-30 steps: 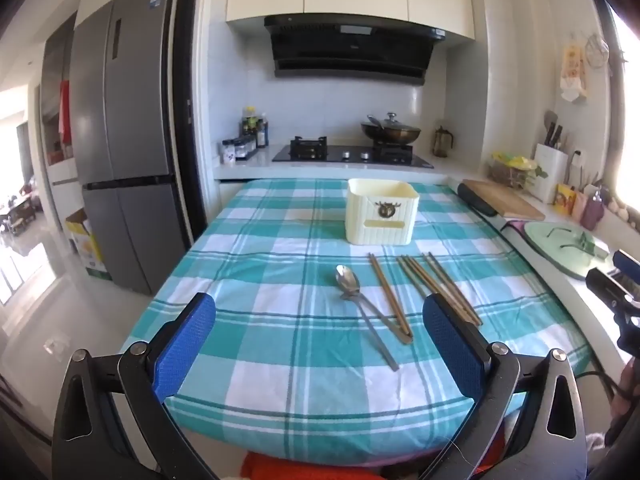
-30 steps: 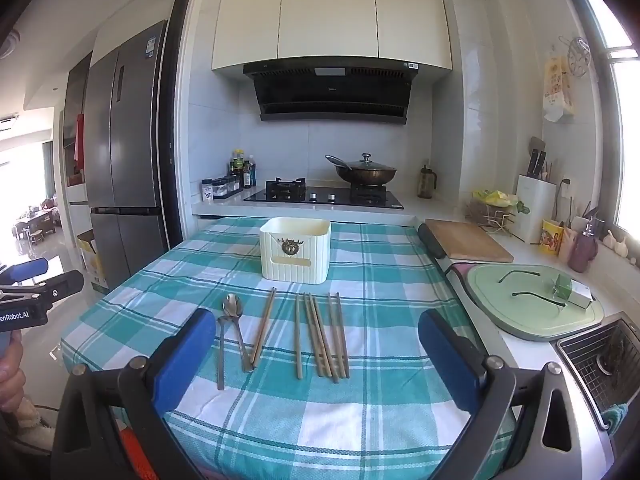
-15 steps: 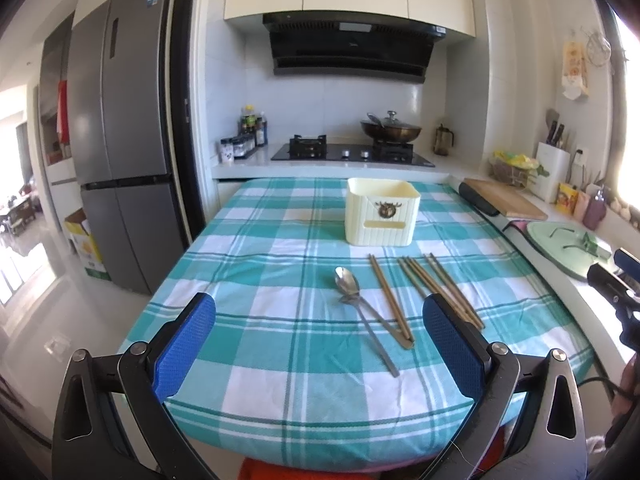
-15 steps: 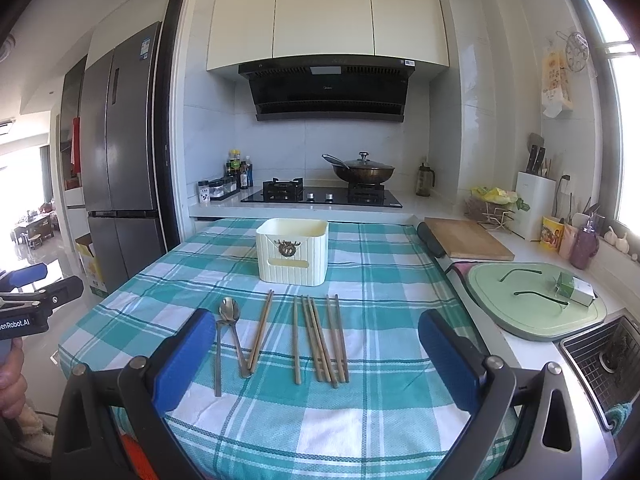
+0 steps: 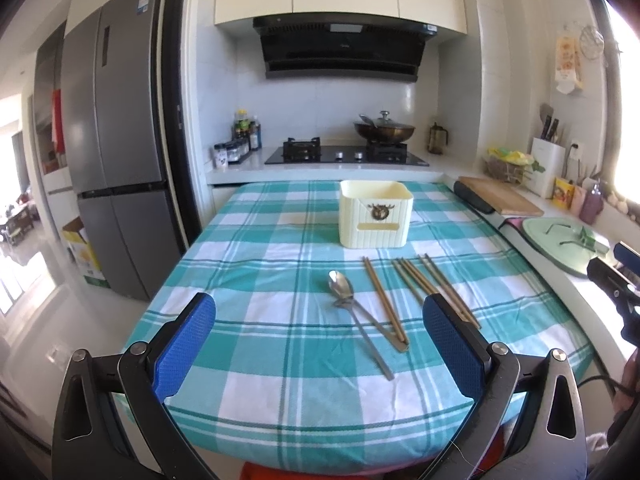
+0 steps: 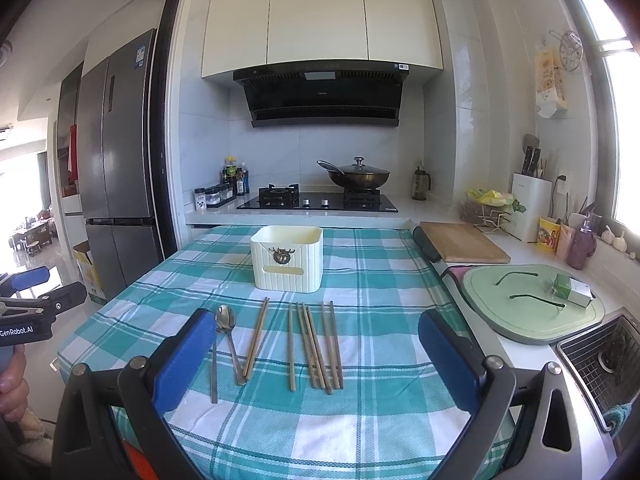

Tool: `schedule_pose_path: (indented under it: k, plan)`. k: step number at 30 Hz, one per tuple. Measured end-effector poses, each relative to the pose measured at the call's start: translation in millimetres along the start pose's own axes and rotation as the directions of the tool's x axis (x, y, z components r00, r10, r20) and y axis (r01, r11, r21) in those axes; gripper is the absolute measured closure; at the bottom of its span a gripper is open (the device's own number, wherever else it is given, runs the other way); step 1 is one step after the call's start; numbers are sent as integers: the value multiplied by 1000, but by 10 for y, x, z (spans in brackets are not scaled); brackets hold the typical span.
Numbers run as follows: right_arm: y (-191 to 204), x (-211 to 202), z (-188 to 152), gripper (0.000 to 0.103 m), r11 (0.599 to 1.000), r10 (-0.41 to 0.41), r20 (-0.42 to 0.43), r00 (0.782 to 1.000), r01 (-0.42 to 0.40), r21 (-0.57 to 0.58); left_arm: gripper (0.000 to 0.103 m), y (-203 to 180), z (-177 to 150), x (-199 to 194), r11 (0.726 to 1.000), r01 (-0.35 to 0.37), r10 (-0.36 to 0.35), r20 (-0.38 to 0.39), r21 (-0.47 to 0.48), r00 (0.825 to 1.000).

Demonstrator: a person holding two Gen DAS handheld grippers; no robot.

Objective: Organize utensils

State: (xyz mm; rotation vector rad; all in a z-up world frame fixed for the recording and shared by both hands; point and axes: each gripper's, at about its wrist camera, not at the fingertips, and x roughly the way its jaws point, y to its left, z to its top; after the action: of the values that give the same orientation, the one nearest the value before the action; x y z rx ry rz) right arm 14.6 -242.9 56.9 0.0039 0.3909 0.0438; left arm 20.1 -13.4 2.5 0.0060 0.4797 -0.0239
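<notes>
A cream utensil holder (image 5: 375,213) (image 6: 287,257) stands upright on the teal checked tablecloth (image 5: 256,280) (image 6: 380,280). In front of it lie metal spoons (image 5: 352,312) (image 6: 228,344), a pair of wooden chopsticks (image 5: 385,303) (image 6: 256,338) and a group of several more chopsticks (image 5: 436,286) (image 6: 316,344). My left gripper (image 5: 320,348) is open and empty, held back at the table's near edge. My right gripper (image 6: 316,356) is open and empty, hovering just short of the chopsticks.
A stove with a wok (image 6: 358,178) and spice jars (image 6: 218,194) is behind the table. A cutting board (image 6: 460,242), a green sink cover (image 6: 532,308) and a sink (image 6: 600,360) run along the right counter. A fridge (image 5: 116,184) stands at the left.
Both grippers have drifted slightly forward and lower toward the table. Both stay open and empty. The utensils have not moved.
</notes>
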Motion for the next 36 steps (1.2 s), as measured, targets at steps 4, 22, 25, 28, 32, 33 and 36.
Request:
schedule_pose_path:
  k: [4, 22, 25, 28, 32, 33, 36]
  plan:
    - [11, 4, -4, 0, 1000, 4, -3, 1000, -4, -2, 0, 11, 1, 1, 1000, -4, 4, 0, -2, 1000]
    - [7, -1, -30, 0, 1000, 4, -6, 1000, -4, 4, 0, 49, -20, 6, 1000, -10, 10, 0, -4, 1000]
    - [5, 1, -27, 0, 1000, 4, -4, 1000, -4, 5, 0, 76, -38, 36, 1000, -17, 17, -6, -10, 1000]
    - [-11, -11, -58, 0, 1000, 2, -5, 1000, -2, 7, 0, 87, -57, 84, 1000, -21, 20, -18, -13, 1000]
    - [-36, 11, -101, 0, 1000, -1, -13, 1000, 1, 16, 0, 77, -67, 158, 1000, -21, 21, -39, -12, 999]
    - [-42, 20, -111, 0, 1000, -1, -15, 1000, 1, 18, 0, 64, -65, 168, 1000, -22, 22, -42, -10, 999]
    - [-49, 53, -139, 0, 1000, -2, -22, 1000, 2, 23, 0, 34, -57, 187, 1000, -23, 22, -44, -5, 999]
